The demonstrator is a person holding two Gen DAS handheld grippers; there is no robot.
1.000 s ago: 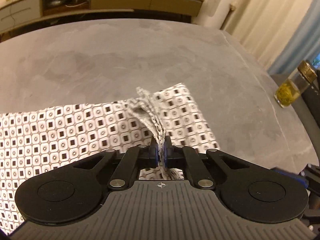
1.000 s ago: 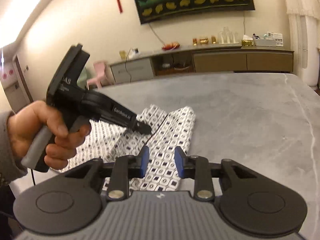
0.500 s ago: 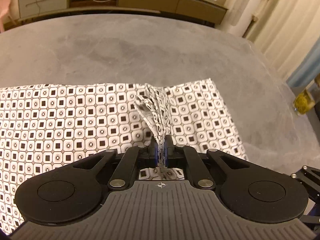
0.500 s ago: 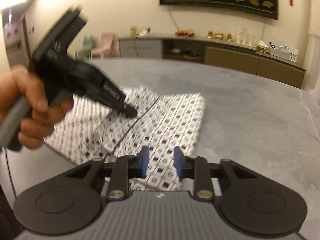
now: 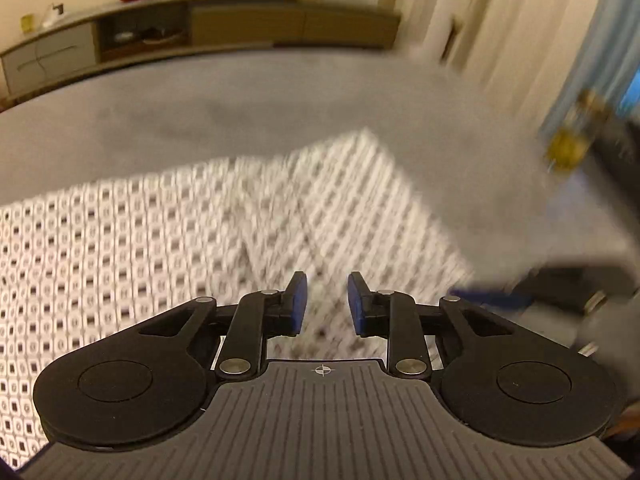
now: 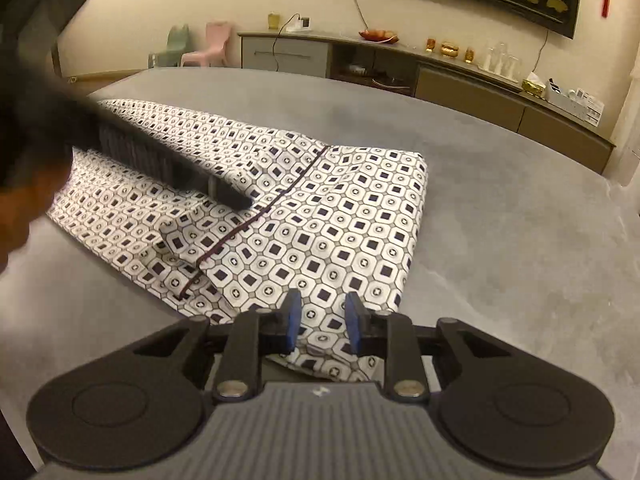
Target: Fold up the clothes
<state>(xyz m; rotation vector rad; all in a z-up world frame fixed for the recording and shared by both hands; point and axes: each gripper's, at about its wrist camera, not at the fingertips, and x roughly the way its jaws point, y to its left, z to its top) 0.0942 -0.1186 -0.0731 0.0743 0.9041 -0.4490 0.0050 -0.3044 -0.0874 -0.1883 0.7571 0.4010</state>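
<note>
The patterned cloth (image 6: 320, 216) lies flat and folded on the grey table (image 6: 520, 208), with a dark piped seam (image 6: 272, 208) running across it at a slant. Ahead of the right gripper (image 6: 320, 322) the cloth's far folded edge ends in a square corner up and to the right of the blue pads; beyond that edge and all along the right side the tabletop is bare as far as its far rim, in front of the long sideboard (image 6: 440, 76). The cloth's near corner reaches under this gripper's jaws, which stand apart with nothing clamped; whether the pads touch the fabric I cannot tell. To the upper left the left gripper's fingertips (image 6: 236, 201) rest on or just above the cloth, close beside the seam.

In the blurred left wrist view the left gripper (image 5: 323, 304) has its jaws apart over the cloth (image 5: 160, 248), with bare table beyond the cloth's far edge and to the right, where a jar (image 5: 568, 148) stands near the table's rim.

A second ago the left jaws were clamped on a raised pinch of cloth; they have just been opening, and the fold now lies flat with nothing between them. The right gripper now sits closer to the cloth's near corner than before.
</note>
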